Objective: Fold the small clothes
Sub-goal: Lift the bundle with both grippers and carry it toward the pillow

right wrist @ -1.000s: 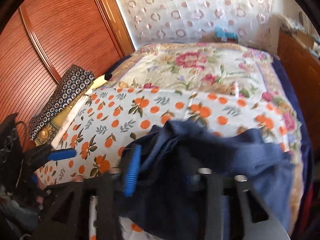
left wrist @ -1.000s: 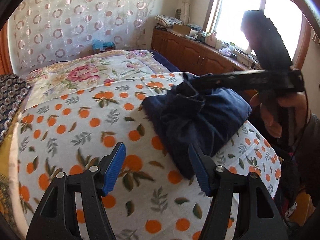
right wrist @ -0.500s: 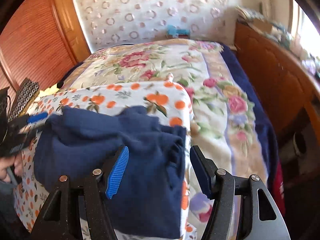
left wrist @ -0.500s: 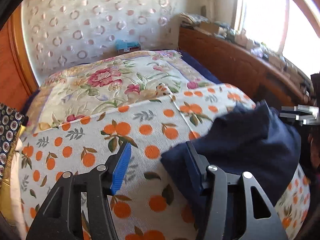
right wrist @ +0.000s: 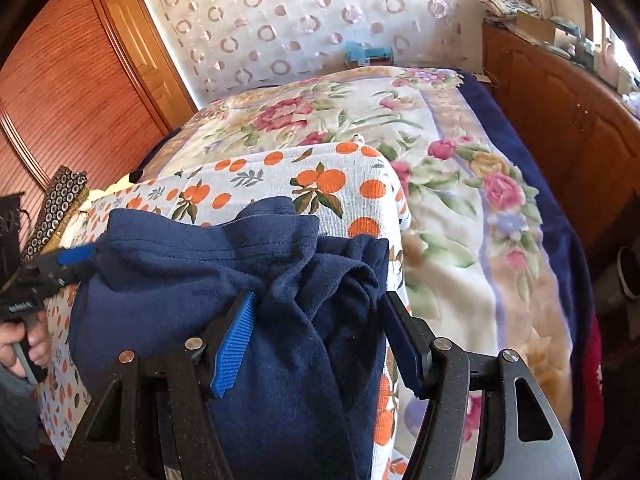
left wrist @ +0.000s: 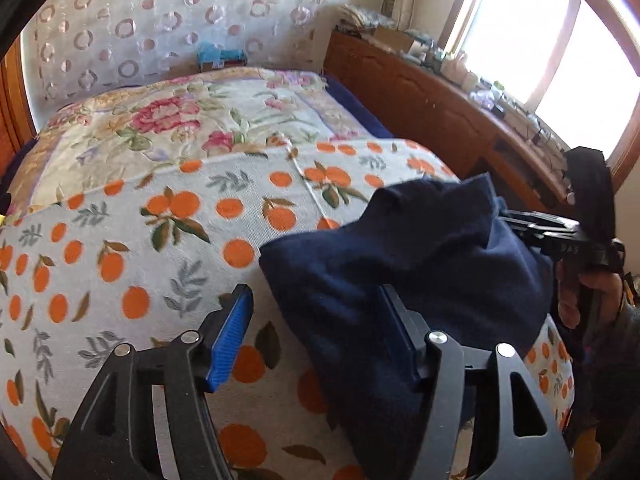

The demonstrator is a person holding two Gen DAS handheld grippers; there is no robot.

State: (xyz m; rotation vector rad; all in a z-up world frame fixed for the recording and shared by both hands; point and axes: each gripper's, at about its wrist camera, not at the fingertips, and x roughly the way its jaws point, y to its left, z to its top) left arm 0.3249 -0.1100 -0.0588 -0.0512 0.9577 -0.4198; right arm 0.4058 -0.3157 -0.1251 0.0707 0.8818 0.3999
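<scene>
The dark blue garment [right wrist: 240, 280] now lies bunched on the orange-print cloth [left wrist: 120, 240] on the bed, no longer lifted. The left hand-held gripper [left wrist: 316, 336] is opening with the garment's edge between its jaws, and the right hand-held gripper [right wrist: 316, 340] stands wide around the other end, not pinching, so folding can start.

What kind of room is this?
Most likely a bedroom: a bed under a flowery plush blanket, a tall reddish wooden wardrobe, and a sunny window above a low wooden cabinet.

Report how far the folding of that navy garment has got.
Done: the dark navy fleece garment lies bunched on the orange-print cloth. In hand: both claws frame it, left claw opening, right claw open, neither gripping. Left: flattening and neat folds.
</scene>
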